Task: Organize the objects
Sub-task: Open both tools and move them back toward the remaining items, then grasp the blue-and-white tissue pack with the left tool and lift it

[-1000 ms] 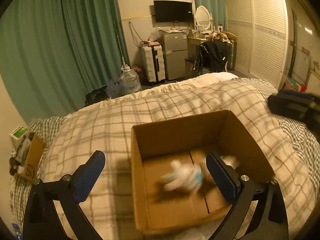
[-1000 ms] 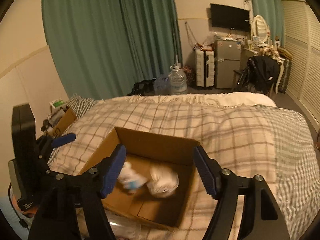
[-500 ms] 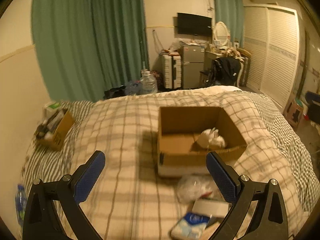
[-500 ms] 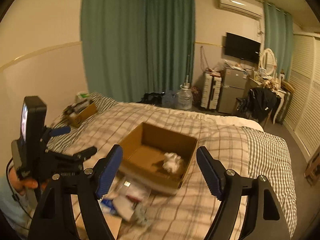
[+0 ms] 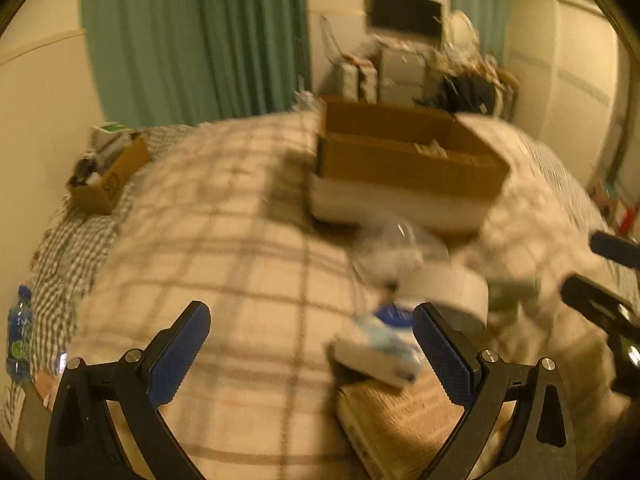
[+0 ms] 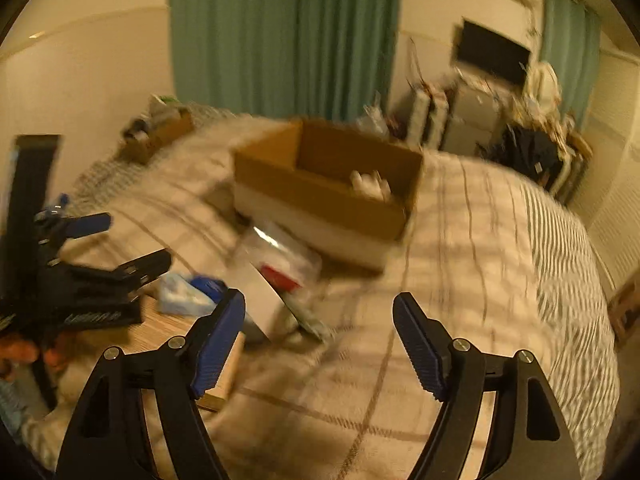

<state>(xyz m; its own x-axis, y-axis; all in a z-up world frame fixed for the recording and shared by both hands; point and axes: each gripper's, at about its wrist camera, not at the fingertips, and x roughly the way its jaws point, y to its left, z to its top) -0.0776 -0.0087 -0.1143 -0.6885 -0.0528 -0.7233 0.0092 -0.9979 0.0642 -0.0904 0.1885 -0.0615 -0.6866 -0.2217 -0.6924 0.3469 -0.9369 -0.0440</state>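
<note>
An open cardboard box [image 5: 408,160] stands on the plaid bed; it also shows in the right wrist view [image 6: 320,188], with a white crumpled thing [image 6: 370,184] inside. In front of it lie a clear plastic bag [image 5: 396,248], a white tape roll [image 5: 448,292], a blue and white pack [image 5: 380,344] and a wooden board [image 5: 404,416]. My left gripper [image 5: 312,344] is open and empty, low over the bed beside the pack. My right gripper [image 6: 320,332] is open and empty near the bag [image 6: 280,260]. Both views are blurred.
A small cardboard box of clutter [image 5: 108,176] sits at the bed's left edge. A blue bottle [image 5: 18,336] lies at the far left. Green curtains, suitcase, fridge and wardrobe stand behind the bed. The other gripper shows at the right edge [image 5: 608,308].
Both grippers have pulled back from the box and dropped low toward the pile of loose things in front of it. The white thing stays in the box.
</note>
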